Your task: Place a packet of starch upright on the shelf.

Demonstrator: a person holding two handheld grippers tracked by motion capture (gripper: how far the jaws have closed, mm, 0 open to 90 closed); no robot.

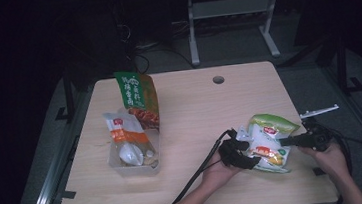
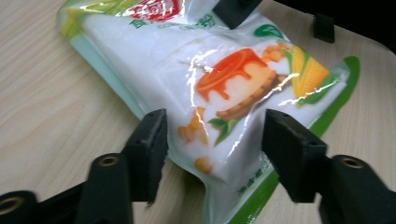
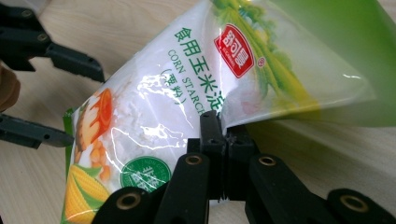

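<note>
A white and green corn starch bag lies on the wooden table at the front right. My right gripper comes in from the right and is shut on the bag's side edge, with its jaws pinched together on the film. My left gripper is at the bag's lower end. Its two pads stand apart on either side of that end of the bag without pressing on it. The bag's upper green part is lifted and tilted.
A clear plastic tub at the front left holds an orange and white pouch. Behind it a green and orange bag stands upright. A cable hole lies near the table's far edge.
</note>
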